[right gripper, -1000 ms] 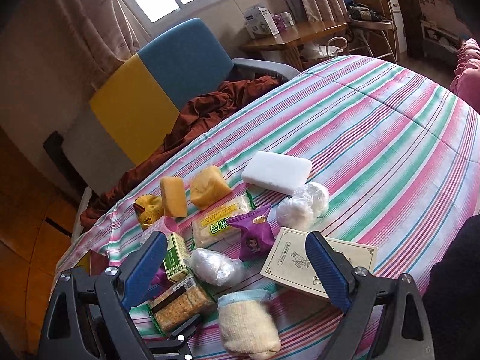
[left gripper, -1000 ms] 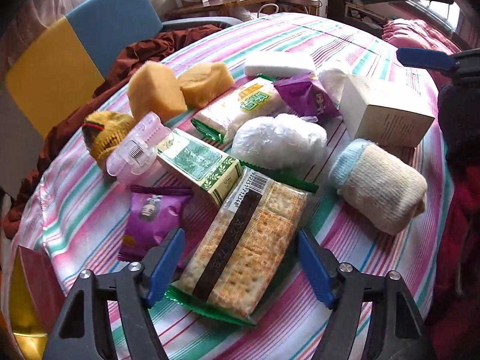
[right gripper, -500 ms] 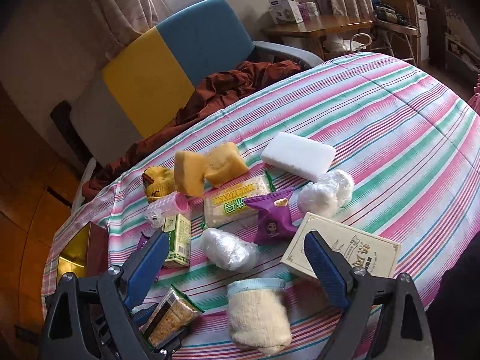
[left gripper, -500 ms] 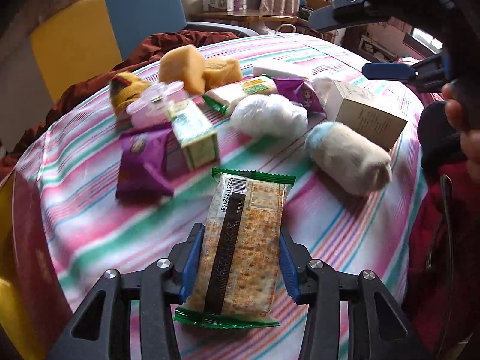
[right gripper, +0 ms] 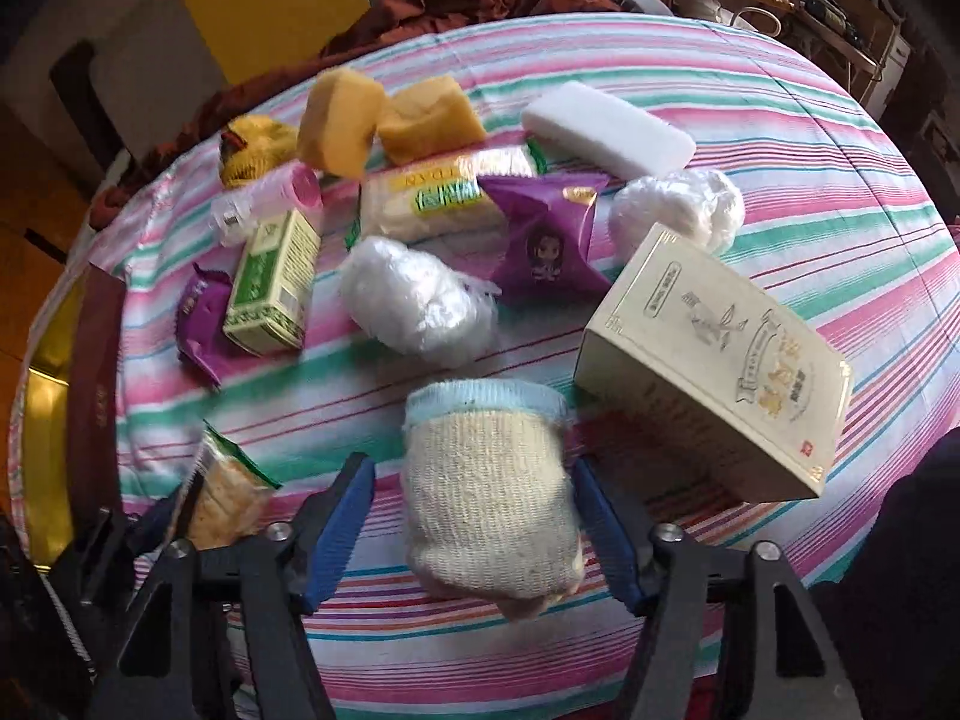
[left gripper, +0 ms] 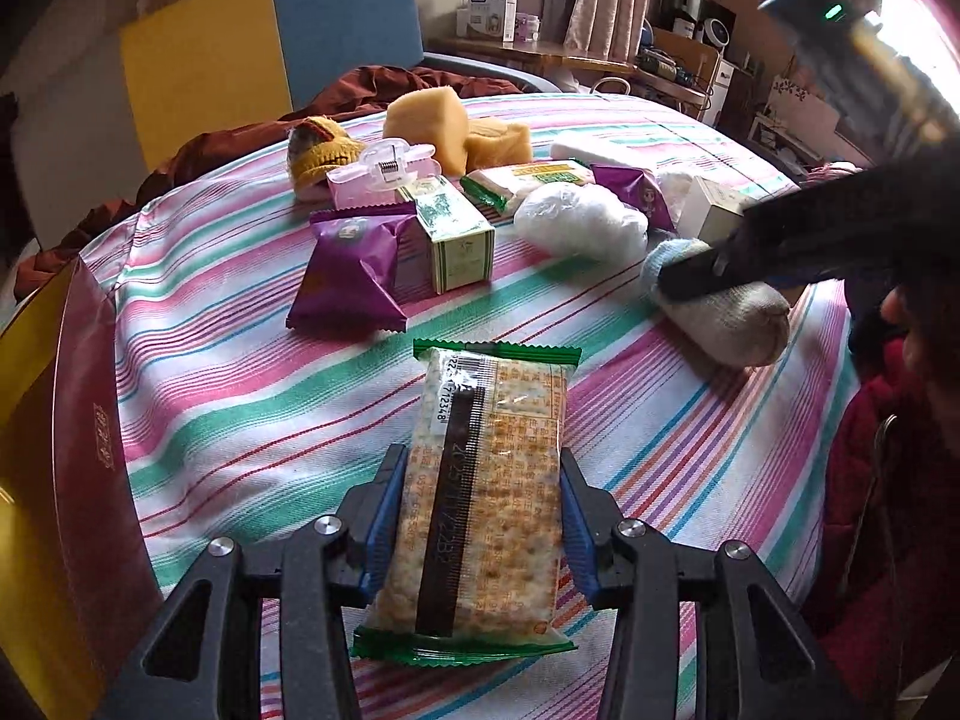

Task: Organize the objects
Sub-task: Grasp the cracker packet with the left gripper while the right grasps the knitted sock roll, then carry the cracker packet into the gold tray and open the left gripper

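Note:
My left gripper (left gripper: 480, 480) is shut on a green-edged cracker packet (left gripper: 486, 480), blue pads pressing both long sides, above the striped tablecloth (left gripper: 252, 396). The packet's end (right gripper: 228, 492) also shows at the lower left of the right wrist view. A rolled cream sock with a light blue cuff (right gripper: 486, 498) lies between the fingers of my right gripper (right gripper: 474, 480). Its jaws are closing, with a gap still showing on the sock's left side. In the left wrist view the right gripper (left gripper: 720, 270) hovers over the sock (left gripper: 732, 324).
Behind the sock lie a beige box (right gripper: 714, 366), two white plastic bundles (right gripper: 414, 300), purple snack packets (right gripper: 546, 246), a green carton (right gripper: 270, 288), yellow sponges (right gripper: 342, 120), a white block (right gripper: 606, 132) and a pink clip (left gripper: 384, 174). A maroon and gold box (left gripper: 54, 456) stands at the left table edge.
The left gripper closed on the cracker packet and drew it away from the other objects. The right gripper dropped down around the sock and its jaws narrowed.

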The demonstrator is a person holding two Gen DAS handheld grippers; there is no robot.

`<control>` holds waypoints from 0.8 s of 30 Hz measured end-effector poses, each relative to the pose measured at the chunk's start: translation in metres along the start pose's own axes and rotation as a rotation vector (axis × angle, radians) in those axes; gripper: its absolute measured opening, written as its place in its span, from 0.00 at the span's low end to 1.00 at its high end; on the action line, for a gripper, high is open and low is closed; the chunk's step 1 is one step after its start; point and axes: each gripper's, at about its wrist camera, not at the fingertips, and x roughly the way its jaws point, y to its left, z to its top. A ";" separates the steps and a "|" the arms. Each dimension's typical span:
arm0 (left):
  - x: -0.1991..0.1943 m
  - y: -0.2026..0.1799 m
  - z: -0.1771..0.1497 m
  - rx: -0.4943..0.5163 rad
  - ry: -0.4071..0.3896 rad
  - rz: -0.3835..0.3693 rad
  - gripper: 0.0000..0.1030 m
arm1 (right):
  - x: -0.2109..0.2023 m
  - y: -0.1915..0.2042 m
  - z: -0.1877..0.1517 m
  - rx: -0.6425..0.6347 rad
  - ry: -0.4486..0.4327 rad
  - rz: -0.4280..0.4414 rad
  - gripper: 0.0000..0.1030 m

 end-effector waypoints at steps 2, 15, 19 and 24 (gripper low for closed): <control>-0.002 0.000 -0.002 -0.001 -0.006 0.000 0.46 | 0.007 0.007 0.000 -0.041 0.002 -0.062 0.53; -0.077 0.035 -0.003 -0.154 -0.122 0.020 0.45 | 0.012 0.062 -0.023 -0.353 -0.037 -0.012 0.52; -0.125 0.079 -0.011 -0.263 -0.189 0.076 0.45 | 0.012 0.064 -0.025 -0.365 -0.041 -0.027 0.52; -0.159 0.149 -0.034 -0.363 -0.210 0.244 0.45 | 0.013 0.069 -0.021 -0.372 -0.043 -0.039 0.52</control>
